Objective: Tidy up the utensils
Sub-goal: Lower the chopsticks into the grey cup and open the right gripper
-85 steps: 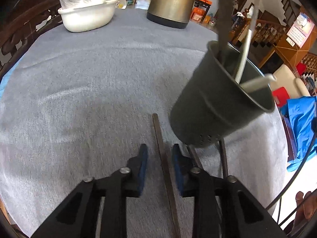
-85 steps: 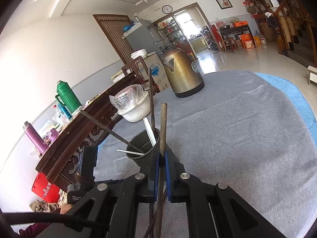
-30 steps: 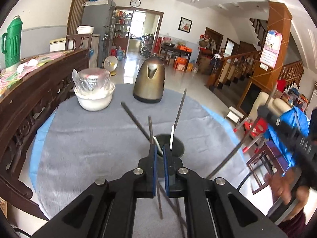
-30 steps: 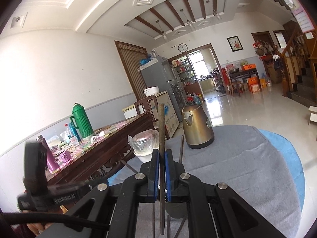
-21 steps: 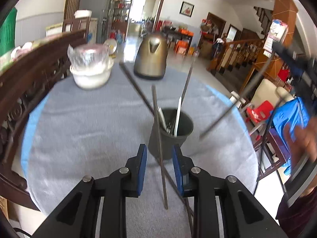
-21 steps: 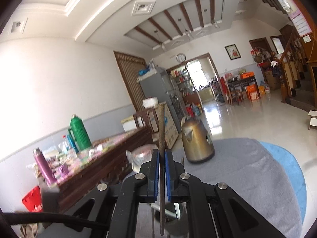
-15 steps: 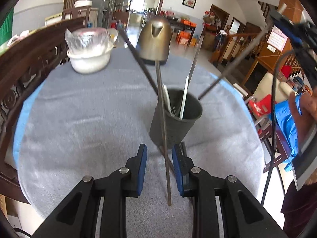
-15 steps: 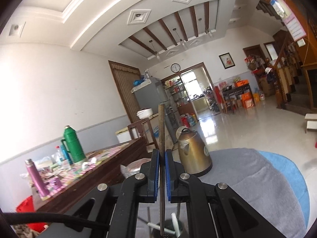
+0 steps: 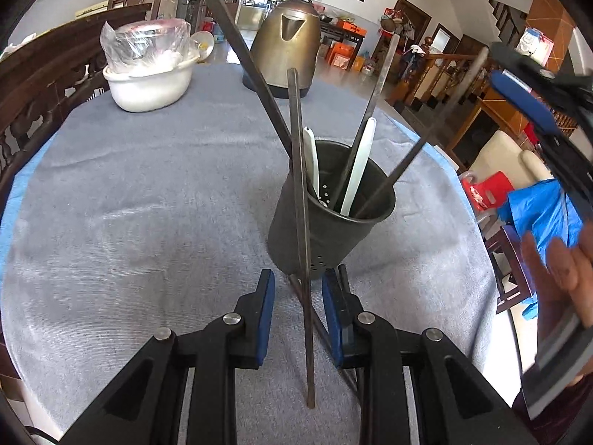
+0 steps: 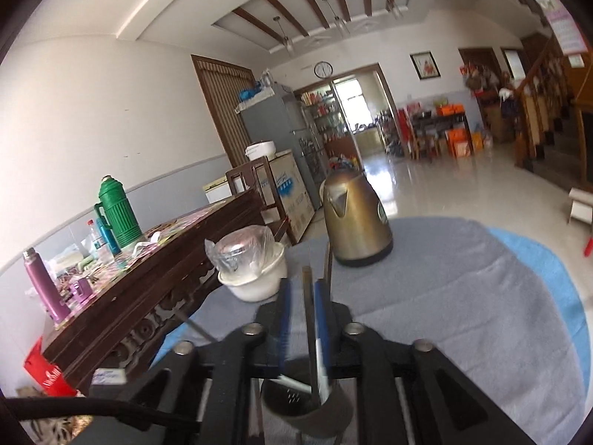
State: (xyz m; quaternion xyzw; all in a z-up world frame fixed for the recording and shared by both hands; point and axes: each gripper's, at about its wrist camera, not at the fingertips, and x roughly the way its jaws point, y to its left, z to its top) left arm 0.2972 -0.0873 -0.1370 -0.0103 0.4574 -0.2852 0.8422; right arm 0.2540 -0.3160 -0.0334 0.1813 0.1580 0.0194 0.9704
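Note:
A dark grey perforated utensil holder point(image 9: 333, 237) stands on the grey tablecloth point(image 9: 148, 204), holding white spoons and several dark chopsticks. My left gripper point(image 9: 298, 313) is open just in front of it. A dark chopstick point(image 9: 298, 170) stands loose between its pads, lower end on the cloth, leaning by the holder's rim. Two more chopsticks lie under this gripper. My right gripper point(image 10: 303, 315) hovers over the holder point(image 10: 307, 411) with its jaws opening. Another chopstick point(image 10: 307, 289) is between them untouched, reaching down into the holder. One of its blue pads point(image 9: 522, 100) shows at upper right.
A brass-coloured kettle point(image 9: 285, 52) and a white bowl with a plastic-wrapped dish point(image 9: 148, 81) stand at the table's far side. A dark wooden sideboard point(image 10: 148, 278) runs along the left. A person's hand point(image 9: 563, 270) is at the right edge, beside a blue garment.
My left gripper opened and released its chopstick, then sank closer to the holder. My right gripper moved over the holder and parted its pads; its chopstick has slid lower.

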